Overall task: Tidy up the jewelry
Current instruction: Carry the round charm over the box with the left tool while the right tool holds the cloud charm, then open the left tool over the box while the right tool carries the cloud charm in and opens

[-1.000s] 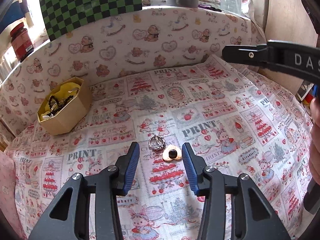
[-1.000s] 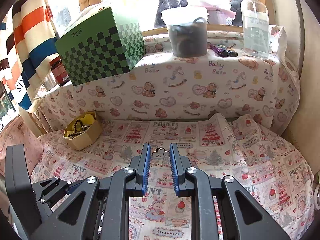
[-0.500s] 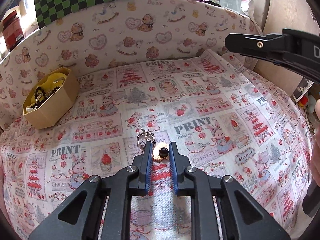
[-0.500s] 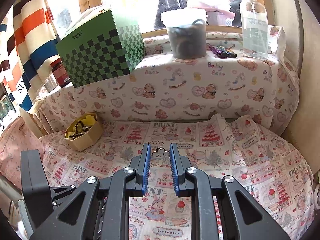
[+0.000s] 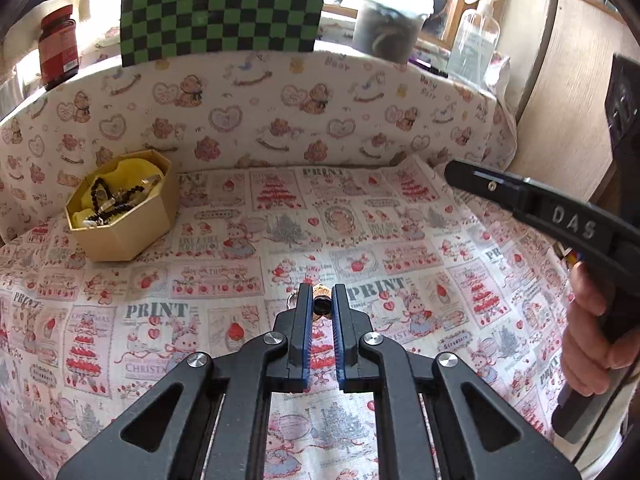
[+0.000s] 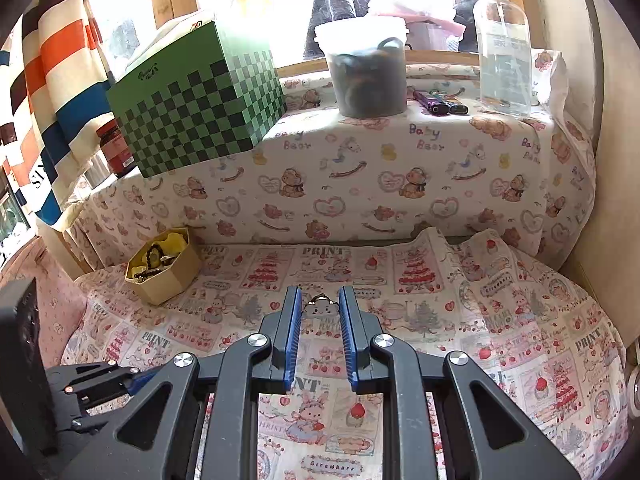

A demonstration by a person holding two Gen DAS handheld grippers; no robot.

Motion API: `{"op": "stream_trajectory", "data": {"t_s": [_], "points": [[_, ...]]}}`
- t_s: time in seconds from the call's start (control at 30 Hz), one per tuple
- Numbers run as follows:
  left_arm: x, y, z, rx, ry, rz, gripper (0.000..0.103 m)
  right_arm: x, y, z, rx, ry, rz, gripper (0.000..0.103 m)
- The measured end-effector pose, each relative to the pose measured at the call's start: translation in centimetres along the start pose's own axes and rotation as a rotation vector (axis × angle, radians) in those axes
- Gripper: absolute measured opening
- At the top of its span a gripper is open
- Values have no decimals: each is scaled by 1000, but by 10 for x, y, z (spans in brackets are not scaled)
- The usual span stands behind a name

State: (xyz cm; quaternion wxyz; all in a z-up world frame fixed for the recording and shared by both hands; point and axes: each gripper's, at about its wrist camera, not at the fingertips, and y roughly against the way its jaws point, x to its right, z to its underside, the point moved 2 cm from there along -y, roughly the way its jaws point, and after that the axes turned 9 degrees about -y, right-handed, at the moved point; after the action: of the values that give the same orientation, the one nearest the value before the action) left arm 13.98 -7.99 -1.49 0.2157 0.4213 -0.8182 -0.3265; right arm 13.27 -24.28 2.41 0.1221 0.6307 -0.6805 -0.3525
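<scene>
My left gripper is shut on a gold earring with a dark stone and holds it above the printed cloth. A silver ring piece shows just left of its left finger. My right gripper is shut on a small silver cloud-shaped charm. An octagonal cardboard box with yellow lining holds beads and other jewelry at the back left; it also shows in the right wrist view. The right gripper's body reaches in from the right in the left wrist view.
A bear-print padded wall rises behind the cloth. On its ledge stand a green checkered box, a red jar, a plastic tub, lighters and a spray bottle. A wooden panel bounds the right side.
My left gripper went from open around the gold earring to shut on it, then lifted and tilted up. The right gripper stayed shut on the charm and hardly moved.
</scene>
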Motion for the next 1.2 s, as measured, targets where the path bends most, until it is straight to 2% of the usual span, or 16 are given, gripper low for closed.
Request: {"op": "stream_trajectory", "data": {"t_s": [0.2,0.4,0.5,0.63,0.73,0.83,0.9,1.1,1.2], "points": [[-10,34,-8,100,27,-9,8,-1,-1,-1,12,-3,-19,21],[-19,52,-13,182,29,-38,8,-5,5,0,51,2,-75,21],[-26,60,-15,227,28,-65,8,-6,5,1,53,10,-59,21],[-40,68,-18,280,59,-68,8,-6,5,2,55,2,-82,21],[-54,76,-18,330,86,-107,8,-7,7,3,66,7,-105,21],[-73,82,-19,366,127,-162,8,-13,3,6,39,63,-72,21],[-87,82,-19,375,156,-184,8,-16,-2,9,35,81,-53,21],[-139,71,-14,374,274,-201,8,-29,-7,20,27,135,-83,21],[-159,55,-13,320,302,-196,8,-33,-11,25,1,147,-109,21]]}}
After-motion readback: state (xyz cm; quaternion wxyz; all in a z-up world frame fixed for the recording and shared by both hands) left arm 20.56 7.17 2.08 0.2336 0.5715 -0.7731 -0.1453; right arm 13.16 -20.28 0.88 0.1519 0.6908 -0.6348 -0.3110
